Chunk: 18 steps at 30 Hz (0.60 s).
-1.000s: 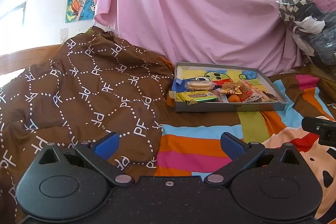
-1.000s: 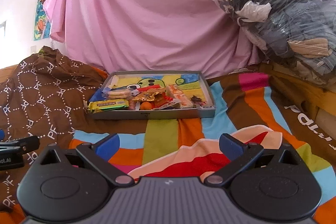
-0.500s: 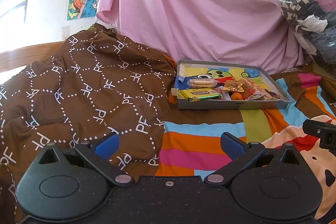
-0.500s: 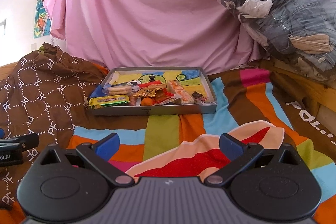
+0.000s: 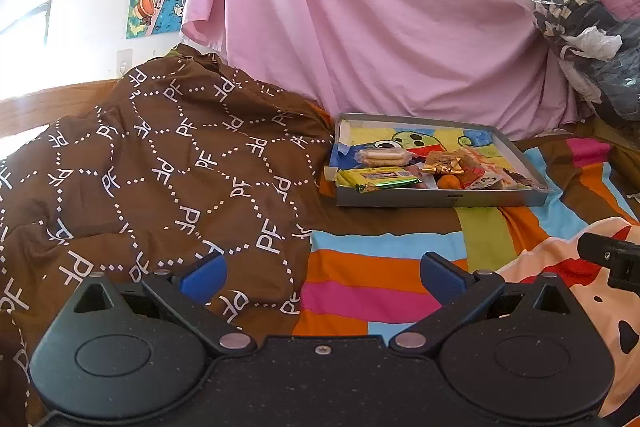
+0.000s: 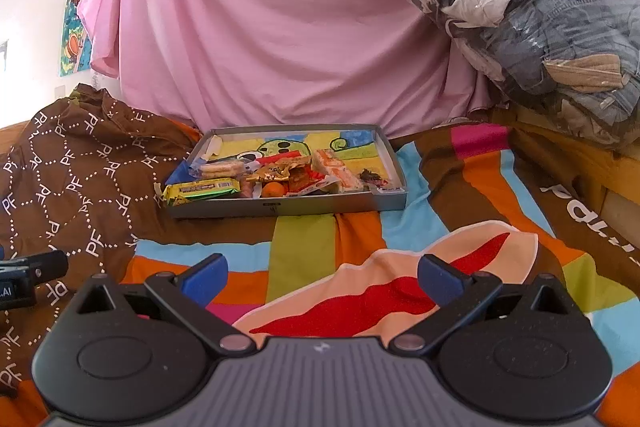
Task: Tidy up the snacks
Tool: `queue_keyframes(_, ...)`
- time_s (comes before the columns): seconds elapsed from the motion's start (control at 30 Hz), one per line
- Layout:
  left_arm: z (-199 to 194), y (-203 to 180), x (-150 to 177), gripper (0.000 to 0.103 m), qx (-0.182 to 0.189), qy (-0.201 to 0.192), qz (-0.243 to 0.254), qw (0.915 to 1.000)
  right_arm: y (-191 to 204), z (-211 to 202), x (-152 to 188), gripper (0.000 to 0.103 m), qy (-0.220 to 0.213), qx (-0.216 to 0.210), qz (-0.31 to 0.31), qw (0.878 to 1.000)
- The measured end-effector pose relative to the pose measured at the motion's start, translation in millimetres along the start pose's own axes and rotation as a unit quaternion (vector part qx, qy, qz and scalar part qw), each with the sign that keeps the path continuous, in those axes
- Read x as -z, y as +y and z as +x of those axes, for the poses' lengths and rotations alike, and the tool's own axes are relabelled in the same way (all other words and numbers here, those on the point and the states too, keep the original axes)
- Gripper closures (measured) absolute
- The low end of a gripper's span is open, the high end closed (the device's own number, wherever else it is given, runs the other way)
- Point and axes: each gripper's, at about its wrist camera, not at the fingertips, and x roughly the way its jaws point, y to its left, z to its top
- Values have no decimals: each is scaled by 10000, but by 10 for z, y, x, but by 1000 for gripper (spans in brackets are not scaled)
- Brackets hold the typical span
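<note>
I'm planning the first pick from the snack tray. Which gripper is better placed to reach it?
Right, probably. The right gripper points almost straight at the tray; from the left gripper the tray sits off to its right. Both are open, empty and short of it.

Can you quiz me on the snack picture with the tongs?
1. True or false: both tongs, left and right, are open and hold nothing.
2. Which snack lies at the tray's front left corner? A) yellow-green bar B) orange ball
3. Fill in: the tray rests on a striped ____.

Key: 1 true; 2 A; 3 blanket.
</note>
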Motion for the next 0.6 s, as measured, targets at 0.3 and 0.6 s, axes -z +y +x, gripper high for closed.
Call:
queue_keyframes(0.3, 10, -13, 13, 1, 8, 18, 30, 10000, -1, 2, 3, 0, -10, -4, -6, 10000)
queue_keyframes(0.6, 14, -15, 11, 1, 13, 19, 38, 10000, -12, 5, -6, 0, -16, -10, -12, 10000)
